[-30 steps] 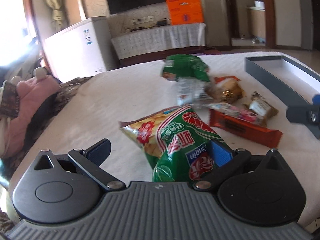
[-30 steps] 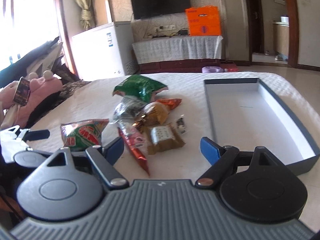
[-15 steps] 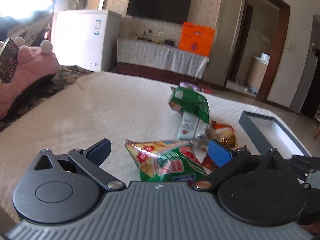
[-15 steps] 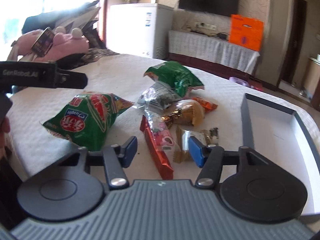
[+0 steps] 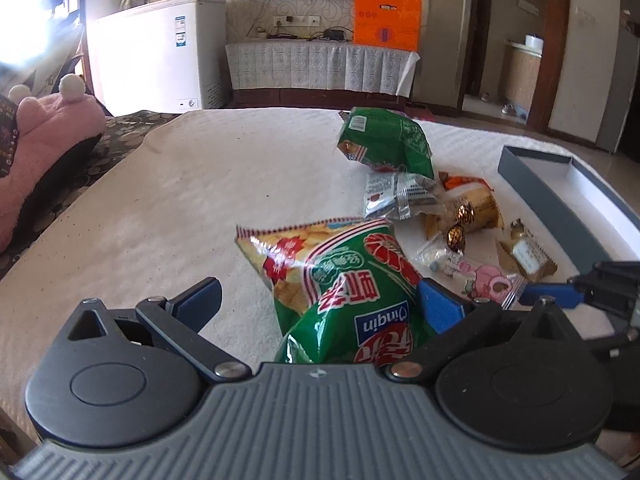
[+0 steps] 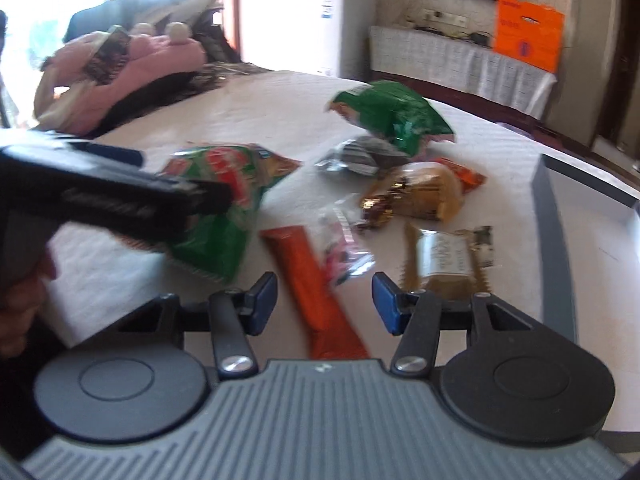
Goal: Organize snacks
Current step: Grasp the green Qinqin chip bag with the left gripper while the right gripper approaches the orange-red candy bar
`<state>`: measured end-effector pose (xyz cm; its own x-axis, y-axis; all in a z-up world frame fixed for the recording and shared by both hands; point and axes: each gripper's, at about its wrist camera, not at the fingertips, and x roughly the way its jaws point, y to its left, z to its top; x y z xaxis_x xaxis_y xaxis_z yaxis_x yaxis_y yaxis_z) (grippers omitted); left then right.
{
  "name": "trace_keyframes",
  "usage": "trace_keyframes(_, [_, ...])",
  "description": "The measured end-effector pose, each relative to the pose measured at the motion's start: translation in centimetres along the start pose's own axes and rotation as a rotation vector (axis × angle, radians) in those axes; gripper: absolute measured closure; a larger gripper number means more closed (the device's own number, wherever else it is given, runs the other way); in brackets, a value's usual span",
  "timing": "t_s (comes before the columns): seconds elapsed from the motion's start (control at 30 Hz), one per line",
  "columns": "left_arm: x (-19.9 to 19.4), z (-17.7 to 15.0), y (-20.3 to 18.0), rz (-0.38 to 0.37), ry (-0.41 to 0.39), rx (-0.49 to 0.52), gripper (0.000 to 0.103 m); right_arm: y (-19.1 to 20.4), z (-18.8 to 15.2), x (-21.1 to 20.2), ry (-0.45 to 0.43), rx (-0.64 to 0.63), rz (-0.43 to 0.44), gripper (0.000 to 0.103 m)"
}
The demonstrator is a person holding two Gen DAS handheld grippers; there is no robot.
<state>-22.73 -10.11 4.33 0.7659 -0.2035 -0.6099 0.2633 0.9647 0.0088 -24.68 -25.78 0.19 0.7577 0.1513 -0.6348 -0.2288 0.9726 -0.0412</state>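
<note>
My left gripper (image 5: 320, 300) is open around a green and red chip bag (image 5: 344, 280) that lies between its fingers on the white cloth; it also shows in the right wrist view (image 6: 224, 204). My right gripper (image 6: 324, 304) is open and empty, its fingers either side of an orange wrapped bar (image 6: 316, 292). A pink candy packet (image 6: 340, 248), a gold wrapped cake (image 6: 448, 260), a gold bun (image 6: 424, 192), a silver packet (image 6: 360, 156) and a second green bag (image 6: 396, 116) lie beyond. The grey box (image 6: 552, 232) is at the right.
The left gripper's body (image 6: 100, 204) crosses the left of the right wrist view. A pink plush toy (image 5: 44, 152) lies at the left edge. A white freezer (image 5: 156, 64) and a cloth-covered TV bench (image 5: 320, 64) stand behind.
My left gripper has come down and forward around the chip bag. My right gripper has dropped lower and closer over the orange bar; the right view is blurred by motion.
</note>
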Motion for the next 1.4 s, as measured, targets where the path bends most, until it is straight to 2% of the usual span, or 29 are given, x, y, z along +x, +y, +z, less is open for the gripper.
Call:
trace_keyframes(0.07, [0.1, 0.0, 0.1, 0.001, 0.004, 0.007, 0.000, 0.4, 0.0, 0.2, 0.010, -0.002, 0.020, 0.048])
trace_keyframes(0.13, [0.1, 0.0, 0.6, 0.007, 0.007, -0.007, 0.000, 1.5, -0.2, 0.1, 0.022, -0.040, 0.078, 0.047])
trace_keyframes(0.2, [0.3, 0.1, 0.9, 0.005, 0.015, -0.028, 0.000, 2.3, -0.5, -0.1, 0.017, -0.075, 0.088, 0.048])
trace_keyframes(0.23, [0.4, 0.1, 1.1, 0.002, 0.019, -0.038, 0.000, 2.0, -0.4, 0.0, 0.018, -0.064, 0.087, 0.046])
trace_keyframes(0.3, [0.6, 0.1, 1.1, 0.000, 0.023, -0.048, 0.000, 1.4, -0.3, 0.2, 0.023, -0.020, 0.063, 0.036])
trace_keyframes(0.5, [0.6, 0.5, 0.6, 0.002, -0.008, -0.015, 0.000, 1.9, 0.3, 0.9, 0.018, -0.028, 0.054, 0.031])
trace_keyframes(0.53, [0.7, 0.7, 0.4, 0.000, -0.011, -0.012, 0.000, 1.9, 0.3, 1.0, 0.023, -0.021, 0.047, 0.028])
trace_keyframes(0.57, [0.8, 0.9, 0.2, -0.003, -0.014, -0.003, 0.000, 1.8, 0.4, 1.0, 0.036, -0.009, 0.037, 0.020])
trace_keyframes(0.63, [1.0, 1.2, -0.3, 0.003, -0.016, 0.023, 0.000, 1.5, 0.3, 1.0, 0.048, 0.011, 0.037, 0.017])
trace_keyframes(0.8, [3.2, 1.3, -1.7, 0.059, 0.114, 0.097, 0.000, 1.3, 0.0, 0.9, 0.035, 0.011, 0.052, 0.015])
trace_keyframes(0.83, [3.3, 1.1, -1.8, 0.061, 0.119, 0.105, 0.000, 1.3, 0.0, 0.9, 0.033, 0.012, 0.058, 0.013])
trace_keyframes(0.87, [3.4, 1.0, -1.7, 0.057, 0.116, 0.107, 0.000, 1.4, 0.0, 1.0, 0.038, 0.009, 0.071, 0.006])
trace_keyframes(0.93, [3.3, 1.1, -1.1, 0.022, 0.098, 0.075, 0.000, 1.8, -0.1, 1.2, 0.049, -0.013, 0.088, 0.000])
trace_keyframes(1.03, [3.0, 0.9, 0.6, -0.056, 0.053, -0.055, 0.000, 2.0, -0.5, 1.0, 0.030, -0.019, 0.077, 0.000])
trace_keyframes(1.1, [3.1, 0.9, 1.4, -0.067, 0.048, -0.125, 0.000, 2.1, -0.1, 1.0, 0.054, -0.018, 0.075, 0.000])
trace_keyframes(1.23, [3.5, 1.4, 0.9, -0.045, 0.055, -0.071, 0.000, 1.9, 0.3, 1.1, 0.056, -0.005, 0.059, 0.005])
trace_keyframes(1.3, [3.6, 1.4, 0.5, -0.045, 0.057, -0.038, 0.005, 1.6, 0.3, 1.0, 0.039, 0.013, 0.051, 0.018])
trace_keyframes(1.33, [3.6, 1.3, 0.3, -0.039, 0.056, -0.024, 0.005, 1.4, 0.4, 0.9, 0.031, 0.021, 0.046, 0.030])
trace_keyframes(1.4, [3.7, 1.3, 0.3, -0.041, 0.059, -0.018, 0.007, 1.1, 0.3, 0.9, 0.028, 0.033, 0.051, 0.035])
